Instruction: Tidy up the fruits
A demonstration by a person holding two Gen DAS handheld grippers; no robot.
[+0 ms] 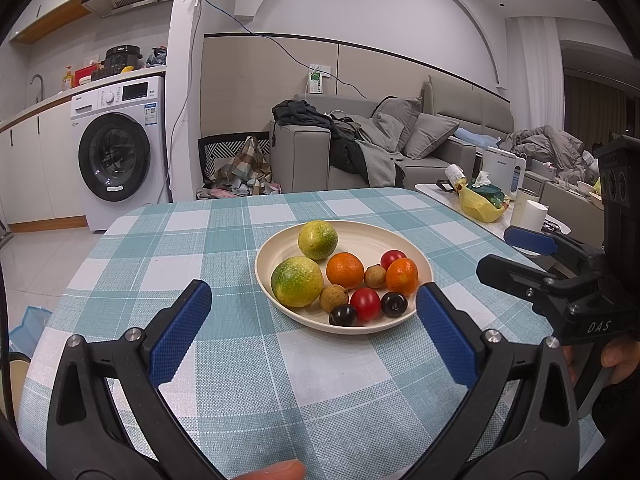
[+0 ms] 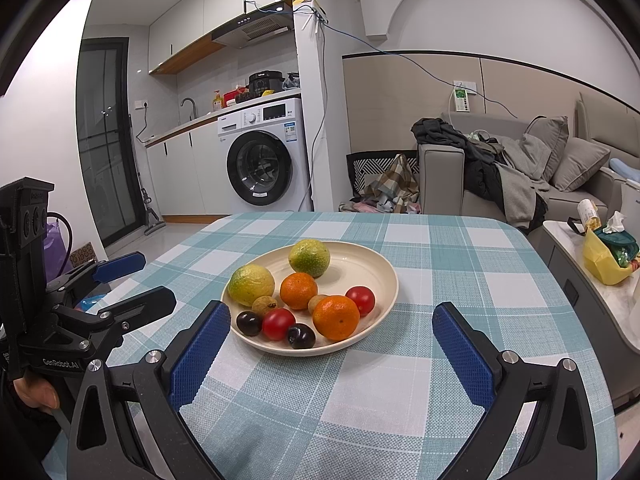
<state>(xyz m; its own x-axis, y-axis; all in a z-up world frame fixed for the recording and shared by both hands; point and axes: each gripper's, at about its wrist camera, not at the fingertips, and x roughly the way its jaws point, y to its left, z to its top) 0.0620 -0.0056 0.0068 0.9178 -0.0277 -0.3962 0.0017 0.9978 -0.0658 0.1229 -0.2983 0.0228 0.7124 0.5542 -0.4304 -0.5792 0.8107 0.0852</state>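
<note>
We hold the left gripper (image 1: 314, 312) low over the table (image 1: 224, 360), its blue pads spread wide with nothing between them. The right gripper (image 2: 331, 334) is likewise wide and empty. A teal-and-white checked cloth covers the table. At frame centre in both views sits the cream plate (image 1: 360, 240), carrying all the fruits: two green-yellow citrus, two oranges, two red tomatoes, two dark plums and two brown longans. At left in both views stands a washing machine (image 1: 120, 148) under a counter; at right, a grey sofa (image 1: 440, 136) draped with clothes. A side table (image 2: 580, 264) holds a yellow bag.
</note>
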